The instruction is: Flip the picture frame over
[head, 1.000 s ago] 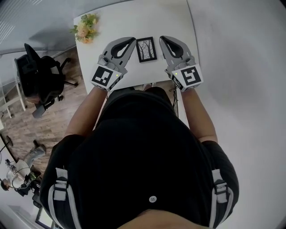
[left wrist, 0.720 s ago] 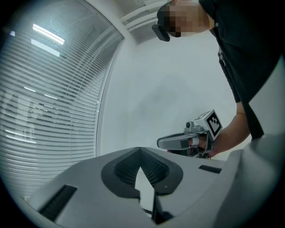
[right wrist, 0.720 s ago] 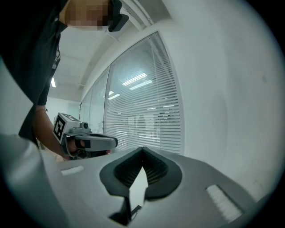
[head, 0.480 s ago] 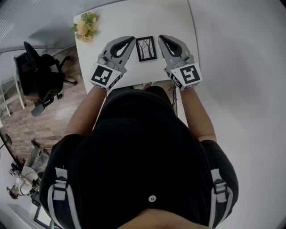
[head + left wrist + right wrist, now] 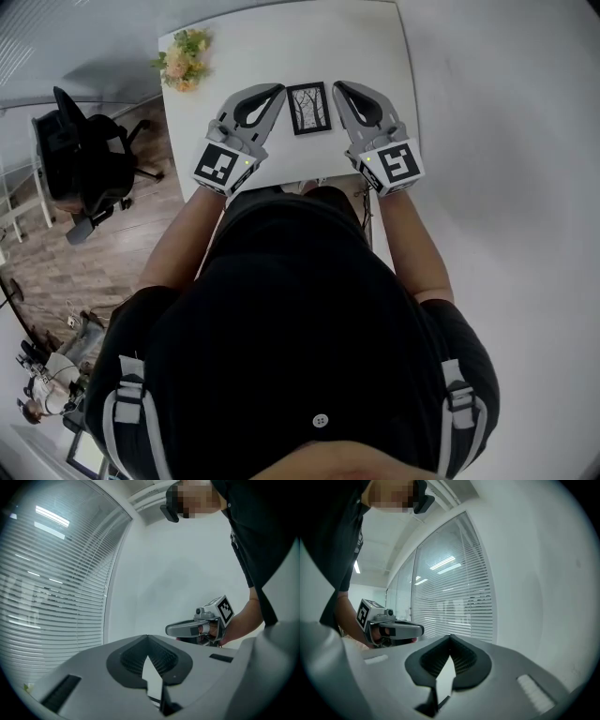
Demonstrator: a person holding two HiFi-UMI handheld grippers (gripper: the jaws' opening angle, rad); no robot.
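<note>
A small black picture frame (image 5: 308, 108) lies flat on the white table (image 5: 281, 47), its tree picture facing up. My left gripper (image 5: 278, 89) rests just left of the frame and my right gripper (image 5: 337, 86) just right of it, both pointing away from the person. Neither touches the frame. Both are shut with nothing between their jaws. In the left gripper view the jaws of the left gripper (image 5: 147, 637) meet at the tip, and the right gripper (image 5: 194, 629) shows beyond them. The right gripper view shows its own shut jaws (image 5: 450, 636) and the left gripper (image 5: 393, 630).
A bunch of flowers (image 5: 183, 58) stands at the table's far left corner. A black office chair (image 5: 84, 159) sits on the wooden floor left of the table. A white wall (image 5: 506, 141) runs along the table's right side. The person's body hides the table's near edge.
</note>
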